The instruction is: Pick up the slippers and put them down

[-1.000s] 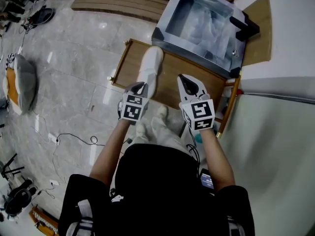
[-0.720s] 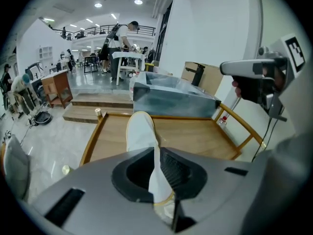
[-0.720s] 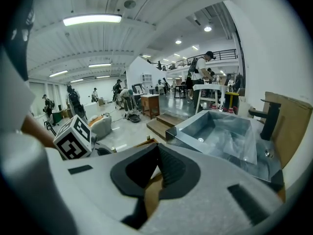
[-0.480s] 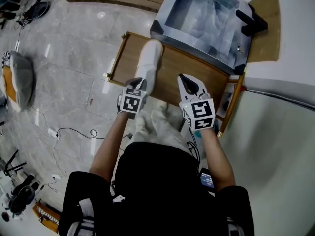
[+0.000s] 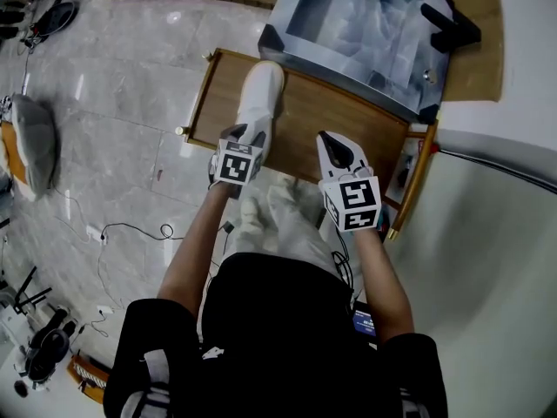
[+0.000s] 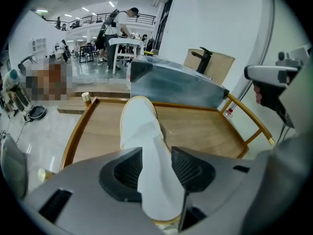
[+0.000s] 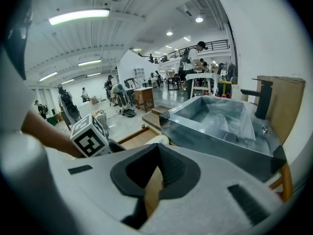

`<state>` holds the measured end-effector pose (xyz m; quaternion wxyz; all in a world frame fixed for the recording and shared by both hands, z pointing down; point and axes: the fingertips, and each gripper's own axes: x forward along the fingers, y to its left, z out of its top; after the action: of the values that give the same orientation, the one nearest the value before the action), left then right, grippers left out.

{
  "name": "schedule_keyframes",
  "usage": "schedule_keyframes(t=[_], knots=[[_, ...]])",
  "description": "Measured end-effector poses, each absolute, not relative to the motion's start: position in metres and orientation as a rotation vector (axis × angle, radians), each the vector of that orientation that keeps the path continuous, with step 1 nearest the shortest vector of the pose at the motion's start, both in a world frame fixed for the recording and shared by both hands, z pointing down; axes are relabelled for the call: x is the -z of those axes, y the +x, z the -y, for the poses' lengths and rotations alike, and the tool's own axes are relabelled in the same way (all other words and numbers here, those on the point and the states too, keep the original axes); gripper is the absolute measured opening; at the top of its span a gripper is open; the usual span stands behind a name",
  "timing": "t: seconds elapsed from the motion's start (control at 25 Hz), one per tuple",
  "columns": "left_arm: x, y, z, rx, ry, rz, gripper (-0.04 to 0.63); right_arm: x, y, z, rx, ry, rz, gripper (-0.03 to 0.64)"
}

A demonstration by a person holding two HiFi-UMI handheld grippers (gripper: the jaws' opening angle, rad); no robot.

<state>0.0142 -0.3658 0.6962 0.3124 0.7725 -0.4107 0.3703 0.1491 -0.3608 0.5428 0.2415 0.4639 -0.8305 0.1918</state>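
One slipper (image 5: 261, 94) on wood tray (image 5: 348, 129), between left gripper (image 5: 245, 133) jaws, just opened; right gripper (image 5: 337, 143) closed.

One slipper (image 5: 259, 103), one tray (image 5: 335, 122), one basin (image 5: 346, 64)

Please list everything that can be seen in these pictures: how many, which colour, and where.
slipper: one, white, lying on the wooden tray
wooden tray: one, brown with a golden rim, on the floor
metal box: one, grey, at the tray's far side, clear plastic inside
cardboard: one piece, brown, right of the box
cables: a few, dark, on the grey floor at left
left claw: one, grey; jaws have just been opening, with the slipper's heel between them
right claw: one, grey, shut, empty, above the tray's near edge
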Motion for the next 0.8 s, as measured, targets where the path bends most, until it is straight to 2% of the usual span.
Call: schedule_keyframes(t=[0.52,0.68,0.8], knots=[[-0.727,0.031,0.38,-1.095,2.02,1.087,0.158,-0.58,0.161,0.353,-0.693,1.258,2.226,-0.011],[-0.731,0.03,0.381,-1.123,1.998,1.103,0.094,-0.585,0.165,0.35,-0.701,1.255,2.205,-0.011],[-0.732,0.028,0.382,-1.14,1.994,1.1,0.08,-0.586,0.166,0.35,-0.704,1.258,2.199,-0.011]])
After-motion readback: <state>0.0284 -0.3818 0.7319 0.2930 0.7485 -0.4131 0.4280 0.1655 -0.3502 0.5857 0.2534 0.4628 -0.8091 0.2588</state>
